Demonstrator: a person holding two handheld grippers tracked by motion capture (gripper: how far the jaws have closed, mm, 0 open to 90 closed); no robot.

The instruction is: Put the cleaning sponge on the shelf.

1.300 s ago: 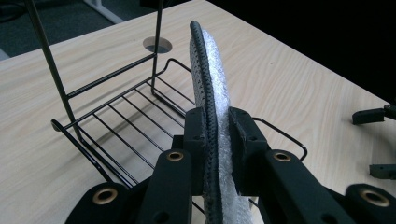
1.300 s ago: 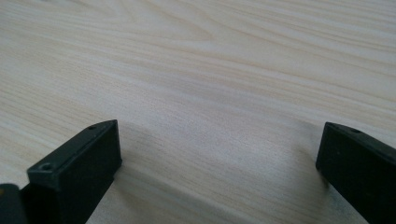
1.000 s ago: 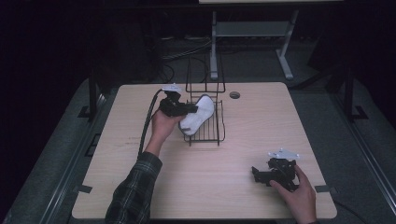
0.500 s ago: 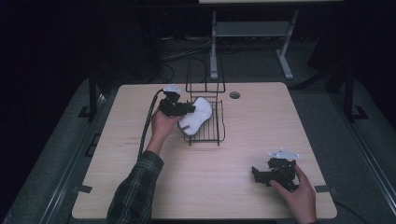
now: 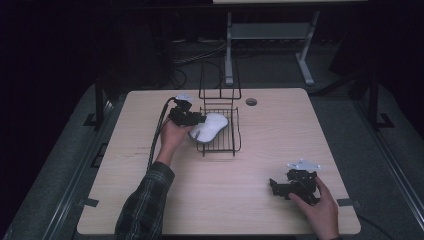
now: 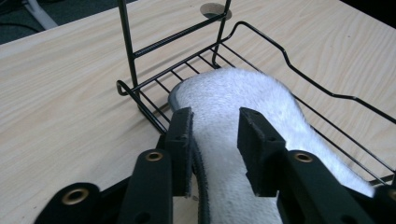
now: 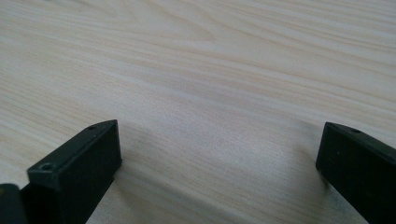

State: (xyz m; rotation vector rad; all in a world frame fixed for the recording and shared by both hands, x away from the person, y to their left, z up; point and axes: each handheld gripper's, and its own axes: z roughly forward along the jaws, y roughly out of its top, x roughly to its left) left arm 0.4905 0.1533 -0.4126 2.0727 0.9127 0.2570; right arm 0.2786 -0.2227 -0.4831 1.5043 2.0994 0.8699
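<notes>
At left-centre of the table (image 5: 150, 200), the left gripper (image 5: 196, 120) stands at the near-left corner of the wire rack (image 5: 235, 131), its jaws having just been opening with the white slipper (image 5: 210, 126) between them. Compared with a second ago, the slipper lies lower and flatter — now resting on the rack's wires rather than propped over its edge. Seen along the left gripper's jaws, the pads flank the fuzzy upper; whether they press it cannot be told — likely a release, meaning placement is nearly done. The slipper's long axis runs diagonally, one end at the gripper, the other pointing toward the rack's far-right side. Farther right, the right gripper (image 5: 290, 186) rests on bare wood, jaws spread wide, holding nothing.
</notes>
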